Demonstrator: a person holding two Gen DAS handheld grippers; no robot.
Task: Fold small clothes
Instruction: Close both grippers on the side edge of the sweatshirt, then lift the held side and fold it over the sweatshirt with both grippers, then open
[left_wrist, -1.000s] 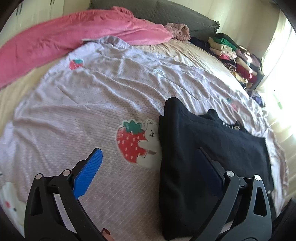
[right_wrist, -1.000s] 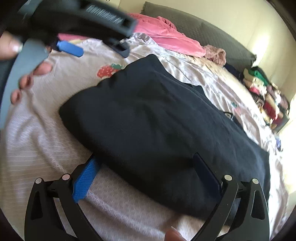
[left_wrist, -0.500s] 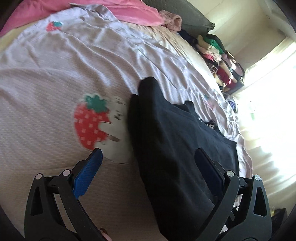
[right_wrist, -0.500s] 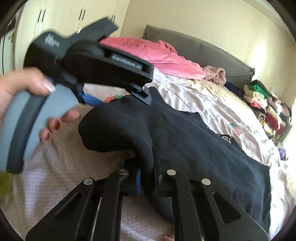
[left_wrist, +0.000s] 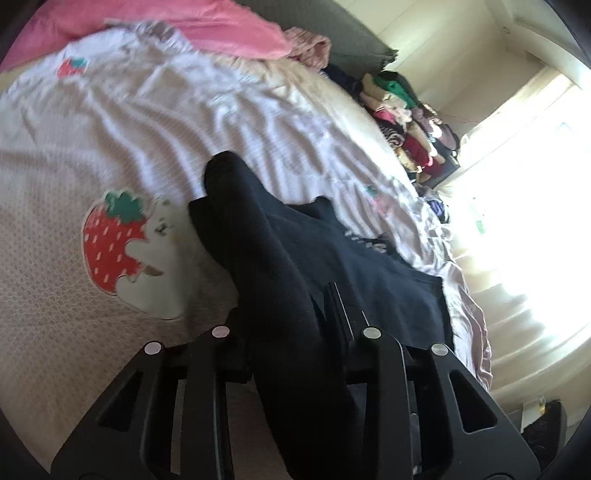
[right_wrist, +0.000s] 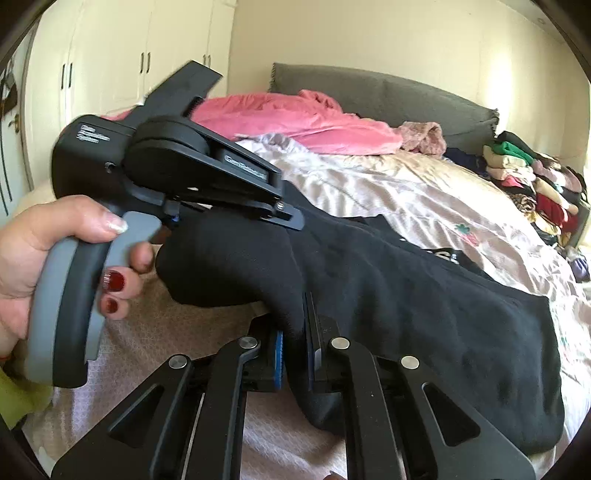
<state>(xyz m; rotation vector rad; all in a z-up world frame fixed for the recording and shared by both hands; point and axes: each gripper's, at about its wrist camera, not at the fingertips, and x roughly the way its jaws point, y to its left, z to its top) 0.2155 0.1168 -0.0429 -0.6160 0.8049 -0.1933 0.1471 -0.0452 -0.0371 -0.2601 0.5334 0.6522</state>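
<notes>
Black garment (left_wrist: 280, 266) on the bed, just right of the strawberry print (left_wrist: 110, 243). Left tongs (left_wrist: 291, 332) just closing, now clamped on its near edge; right tongs (right_wrist: 295, 343) pinched tight on the same edge. Best lifted evenly, keeping the edge taut.

The black garment (right_wrist: 406, 295) is soft and dark, with some white letters near its far edge. It lies partly folded on the bed, on a pale lilac sheet (left_wrist: 147, 147) with a strawberry picture (left_wrist: 110, 243) just beside it. Its near edge is lifted off the bed and bunched into thick folds. Two sets of jaws pinch that raised edge, one at each end. The rest of it lies flat, stretching away toward the bright window side.
</notes>
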